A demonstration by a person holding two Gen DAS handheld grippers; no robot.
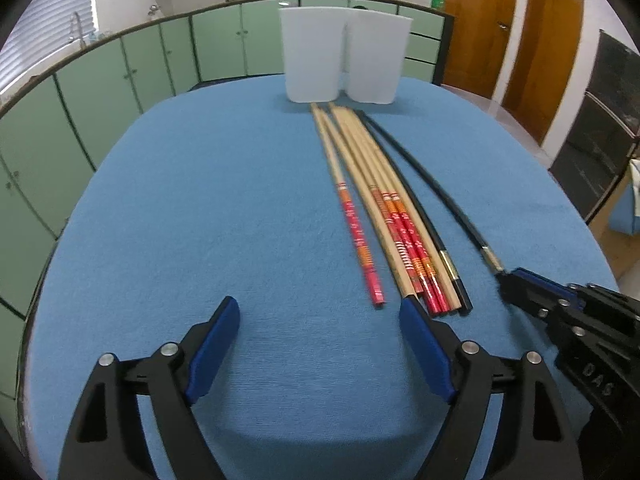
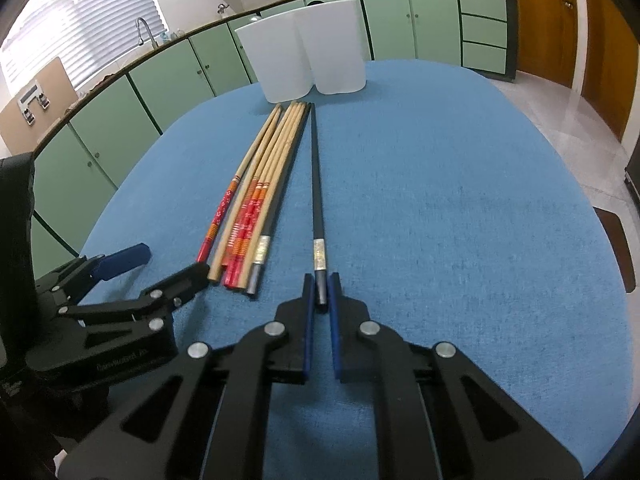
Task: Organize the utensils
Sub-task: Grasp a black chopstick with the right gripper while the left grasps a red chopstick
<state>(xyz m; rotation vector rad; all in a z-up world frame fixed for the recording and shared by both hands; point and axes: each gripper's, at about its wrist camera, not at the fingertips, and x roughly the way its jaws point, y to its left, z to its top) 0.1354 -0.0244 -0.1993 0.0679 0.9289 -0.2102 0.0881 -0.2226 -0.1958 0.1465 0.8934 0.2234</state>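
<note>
The step in hand looks like the pick-up of a single black chopstick [image 2: 317, 184], the first of the utensils to be sorted into the white holder [image 2: 304, 52] at the far end of the blue desk [image 2: 460, 220]. The right gripper [image 2: 321, 292] has its fingers [image 2: 307, 300] closed on the near end of that chopstick, just behind its silver band; the shaft runs straight ahead from the fingertips toward the holder, and it lies apart from the others, to the right of the bundle. It appears to rest along the desk, so I judge the lift not yet made. The left gripper [image 1: 320, 320] hangs with its fingers [image 1: 216, 340] spread wide and nothing between them; its right fingertip sits just beside the near ends of the bundle of wooden chopsticks [image 1: 384, 216], whether touching them I cannot tell, and one red-patterned chopstick [image 1: 360, 240] lies slightly to the left of the rest, ahead of the gap. The second black chopstick [image 1: 448, 264] lies at the right edge of that bundle. The next move likely calls for raising the gripped end, tipping the far tip up and over the holder's rim, and choosing one of its two compartments; a thin, smooth stick held at one end may swivel in the grip.
</note>
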